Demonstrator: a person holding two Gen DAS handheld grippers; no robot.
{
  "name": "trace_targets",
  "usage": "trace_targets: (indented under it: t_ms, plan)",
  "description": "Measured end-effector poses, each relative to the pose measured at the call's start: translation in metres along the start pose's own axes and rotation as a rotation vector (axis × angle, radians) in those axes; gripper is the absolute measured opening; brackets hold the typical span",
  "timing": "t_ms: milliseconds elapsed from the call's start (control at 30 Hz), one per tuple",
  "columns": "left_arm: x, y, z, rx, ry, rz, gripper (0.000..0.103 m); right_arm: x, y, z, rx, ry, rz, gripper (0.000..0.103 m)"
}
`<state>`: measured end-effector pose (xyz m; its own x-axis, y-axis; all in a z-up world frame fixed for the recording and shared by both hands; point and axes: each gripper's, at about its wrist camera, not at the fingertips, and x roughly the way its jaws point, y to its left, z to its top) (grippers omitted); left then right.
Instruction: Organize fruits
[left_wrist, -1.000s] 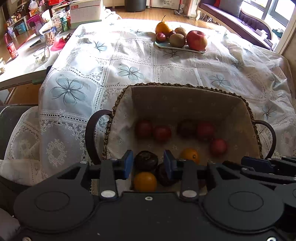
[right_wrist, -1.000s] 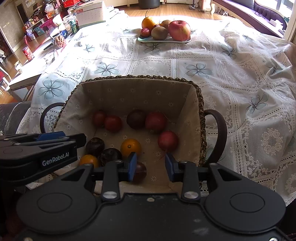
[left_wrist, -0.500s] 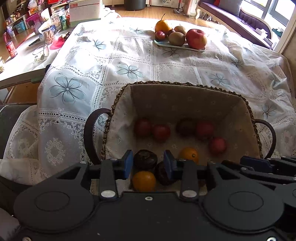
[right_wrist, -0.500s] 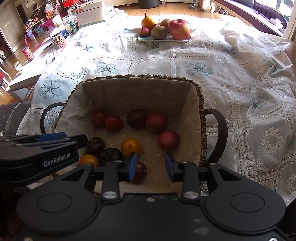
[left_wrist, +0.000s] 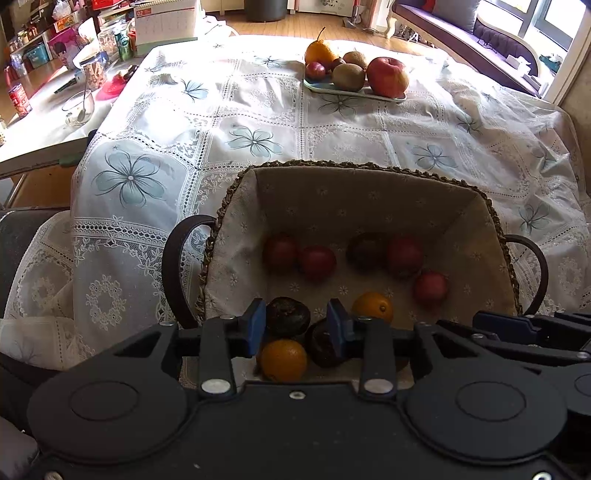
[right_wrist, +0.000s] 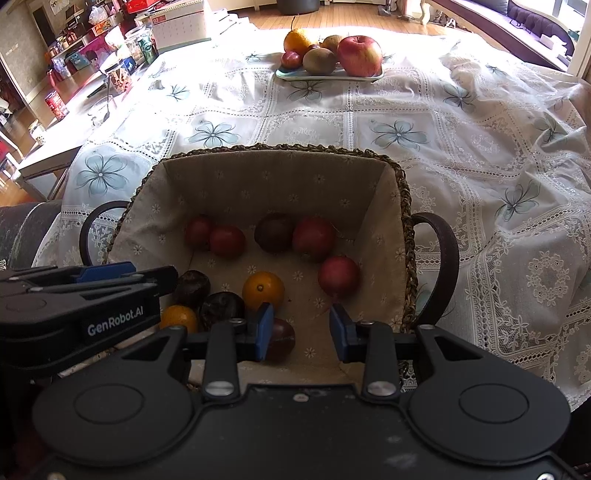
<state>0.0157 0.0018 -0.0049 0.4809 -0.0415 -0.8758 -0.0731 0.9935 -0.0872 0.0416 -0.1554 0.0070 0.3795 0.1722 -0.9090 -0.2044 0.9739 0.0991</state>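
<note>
A woven basket (right_wrist: 404, 206) with a cloth lining and dark loop handles sits at the near edge of the desk (right_wrist: 461, 122), which is covered by a white lace tablecloth with blue flowers. Both hand-held grippers hang over the basket's near end with their blue-padded jaws apart and nothing between them. The left hand-held gripper (left_wrist: 295, 326) hovers above a dark wrinkled fruit (left_wrist: 288, 316) and an orange (left_wrist: 283, 360) that lie close together near the front left corner; a second dark fruit (left_wrist: 320, 343) sits just beside them. The right hand-held gripper (right_wrist: 301, 332) is released too, with a dark red plum (right_wrist: 281, 339) partly behind its left pad. Further back in the basket lie several red fruits, among them a red one (right_wrist: 338, 276) near the right wall, and another orange (right_wrist: 263, 290) in the middle. At the far side of the desk a pale green tray (right_wrist: 328, 75) holds a large red apple (right_wrist: 360, 55), a kiwi (right_wrist: 319, 60), a small red fruit and an orange-coloured pear. Cluttered shelves and jars stand off to the left.
</note>
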Motion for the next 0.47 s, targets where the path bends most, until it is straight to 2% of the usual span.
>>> trace_targets:
  t_ms: [467]
  plan:
    - [-0.0023, 0.0001, -0.0010, 0.010, -0.012, -0.004, 0.044, 0.0000, -0.0006, 0.0000, -0.006, 0.002, 0.006, 0.036]
